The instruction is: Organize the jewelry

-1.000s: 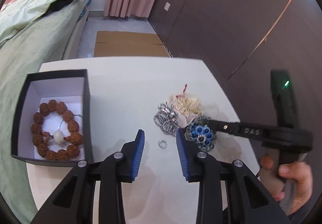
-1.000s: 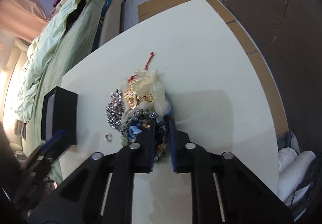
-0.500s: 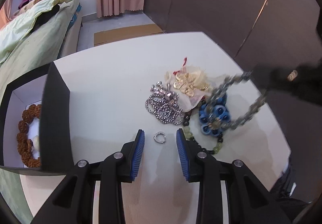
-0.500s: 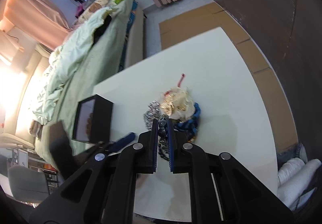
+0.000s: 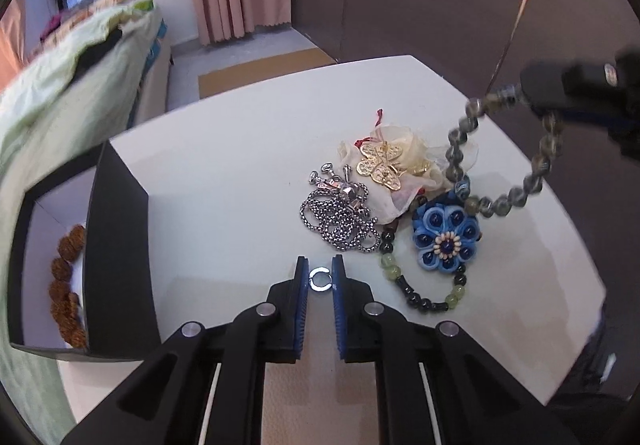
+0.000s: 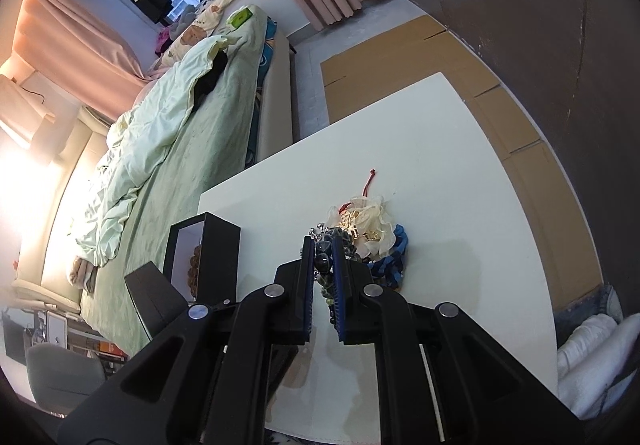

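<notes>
A small silver ring lies on the white table between the blue pads of my left gripper. Its jaws are closing and the pads touch the ring's sides. My right gripper is shut on a grey beaded bracelet and holds it above the table; in the left wrist view that gripper is at the upper right with the bracelet hanging in a loop. A black box at the left holds a brown bead bracelet.
On the table lie a silver chain, a gold butterfly brooch on a cream pouch, and a blue flower bracelet. A bed with a green quilt runs along the table's left. Cardboard covers the floor beyond.
The left gripper has come down over the ring and its jaws have narrowed onto it. The right gripper has risen, lifting the grey bracelet off the pile.
</notes>
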The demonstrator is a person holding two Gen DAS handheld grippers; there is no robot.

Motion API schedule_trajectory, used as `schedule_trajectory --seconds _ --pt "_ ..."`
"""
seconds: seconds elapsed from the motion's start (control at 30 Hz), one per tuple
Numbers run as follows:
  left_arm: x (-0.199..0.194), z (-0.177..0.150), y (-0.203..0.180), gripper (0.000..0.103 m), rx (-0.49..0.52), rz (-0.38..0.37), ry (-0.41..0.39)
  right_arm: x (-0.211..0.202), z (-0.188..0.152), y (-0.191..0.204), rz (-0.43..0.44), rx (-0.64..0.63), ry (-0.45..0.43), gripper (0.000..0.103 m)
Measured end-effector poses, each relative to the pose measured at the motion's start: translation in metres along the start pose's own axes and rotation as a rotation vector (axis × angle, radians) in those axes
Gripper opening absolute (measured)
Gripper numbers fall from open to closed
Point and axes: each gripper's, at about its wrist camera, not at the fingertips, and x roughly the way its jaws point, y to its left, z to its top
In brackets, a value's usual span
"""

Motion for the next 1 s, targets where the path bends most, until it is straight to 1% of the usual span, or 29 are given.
schedule_trajectory --seconds 0.07,0.37,0.5,0.57,0.67,0.77,1.0 --pt "-0.009 0.002 0.006 0.009 -0.023 -0.029 -0.012 0.0 -0.001 0.001 0.009 -0.001 -0.003 0.01" --pt "-0.059 0.012 0.028 0.01 -0.087 -0.074 -0.1 -0.005 0.0 0.019 0.095 -0.008 -0.051 0.01" --pt "-0.086 0.016 0.044 0.01 -0.116 -0.086 -0.151 -0.01 -0.001 0.032 0.134 -0.009 -0.101 0.01" --pt "-0.096 0.018 0.059 0.01 -0.152 -0.087 -0.166 -0.01 -0.001 0.041 0.165 -0.005 -0.12 0.01" --pt "-0.11 0.021 0.087 0.01 -0.21 -0.068 -0.186 -0.007 -0.001 0.052 0.201 -0.001 -0.136 0.01" --pt "-0.12 0.019 0.111 0.01 -0.267 -0.061 -0.193 -0.004 -0.001 0.063 0.23 -0.003 -0.149 0.01" --pt "-0.127 0.012 0.15 0.011 -0.355 -0.041 -0.187 0.011 -0.007 0.09 0.291 -0.022 -0.136 0.01"
